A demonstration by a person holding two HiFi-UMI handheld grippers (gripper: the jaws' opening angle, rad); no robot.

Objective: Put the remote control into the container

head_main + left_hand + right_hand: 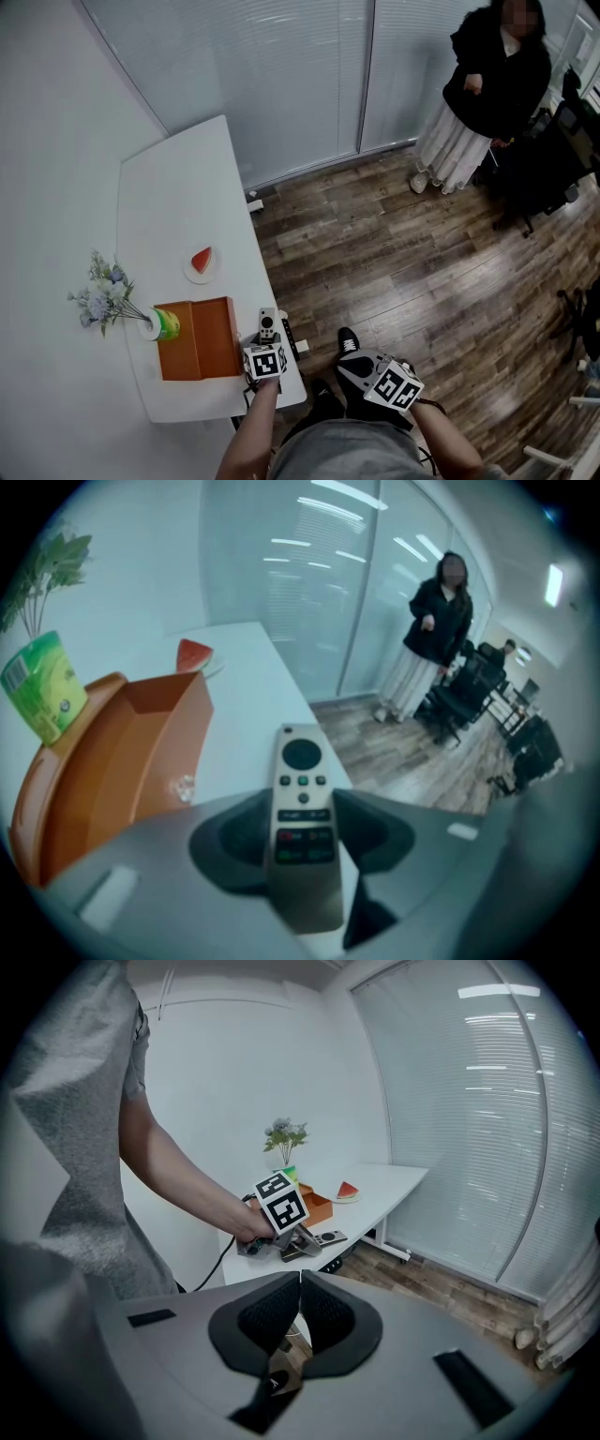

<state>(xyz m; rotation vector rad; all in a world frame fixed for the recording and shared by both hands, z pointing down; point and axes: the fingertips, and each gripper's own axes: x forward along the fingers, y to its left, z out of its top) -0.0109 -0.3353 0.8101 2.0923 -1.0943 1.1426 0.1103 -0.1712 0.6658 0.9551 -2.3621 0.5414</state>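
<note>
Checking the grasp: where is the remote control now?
In the head view, the remote control sits at the table's near right edge, just right of the orange container, clamped between the jaws of the left gripper.

No word, number or brand can be read anywhere. The green packet (42,686) carries a printed label, but it is too blurred to make out. The buttons on the remote control (302,808) bear marks that are too small and soft to read.
</note>
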